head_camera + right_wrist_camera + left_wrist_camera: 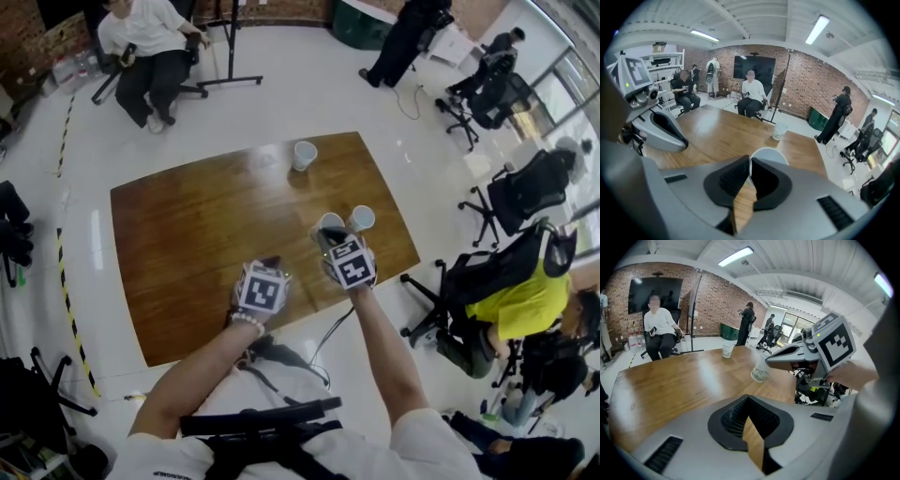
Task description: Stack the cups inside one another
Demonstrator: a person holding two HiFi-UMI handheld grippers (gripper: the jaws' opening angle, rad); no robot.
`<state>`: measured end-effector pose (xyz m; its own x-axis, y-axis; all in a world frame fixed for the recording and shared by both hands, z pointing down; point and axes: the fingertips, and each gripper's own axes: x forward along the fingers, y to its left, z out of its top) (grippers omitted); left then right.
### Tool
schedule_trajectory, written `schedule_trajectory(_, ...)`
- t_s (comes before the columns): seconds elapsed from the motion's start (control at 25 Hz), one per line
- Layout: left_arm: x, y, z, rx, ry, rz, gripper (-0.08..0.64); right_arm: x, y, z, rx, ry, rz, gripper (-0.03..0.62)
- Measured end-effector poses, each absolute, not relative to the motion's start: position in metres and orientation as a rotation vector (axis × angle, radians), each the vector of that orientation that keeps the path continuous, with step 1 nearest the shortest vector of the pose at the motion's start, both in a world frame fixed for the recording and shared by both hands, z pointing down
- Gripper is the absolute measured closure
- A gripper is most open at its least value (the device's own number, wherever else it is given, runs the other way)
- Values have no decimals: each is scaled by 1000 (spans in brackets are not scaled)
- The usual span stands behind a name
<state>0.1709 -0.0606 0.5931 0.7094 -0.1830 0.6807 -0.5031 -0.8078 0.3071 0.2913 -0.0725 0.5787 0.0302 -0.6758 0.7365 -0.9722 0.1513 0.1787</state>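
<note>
Right gripper point(749, 161) pinches the thin rim of the held cup point(769, 155). One dark ribbed pad sits inside the round mouth and the other outside the wall. In the right gripper view this cup is at the centre of the frame, just above the jaws. In the left gripper view it hangs tilted at the right gripper's grey snout, right of centre, and its base appears to be off the wood. Faint print shows on its side.

The left gripper point(747, 399) has its jaws pressed together at the tips with nothing between them. Only wood grain shows through the wedge-shaped gap lower down.

The head view shows three cups, all white, tapered and open-mouthed, seemingly of paper. The held cup is at the right gripper's tip, right of the frame's centre. The second cup point(362, 218) is just beside it on the right. The far cup point(304, 155) stands alone near the table's upper edge, well apart from the other two.

The one table point(187, 244) is glossy brown wood with a planked grain and rounded corners, and it stands on a shiny pale floor point(281, 84). Both grippers have smooth grey shells, and each carries a cube with black-and-white square markers.
</note>
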Motion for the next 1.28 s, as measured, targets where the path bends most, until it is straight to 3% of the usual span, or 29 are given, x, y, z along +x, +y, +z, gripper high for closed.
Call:
schedule_trajectory(0.6, 227, -126, 583, 2374, -652, 895, 560, 347, -214, 519, 1479, -1801, 331, 569)
schedule_trajectory(1.28, 231, -170, 584, 2290, -731, 790, 560, 394, -330, 554, 1341, -1786, 324, 569)
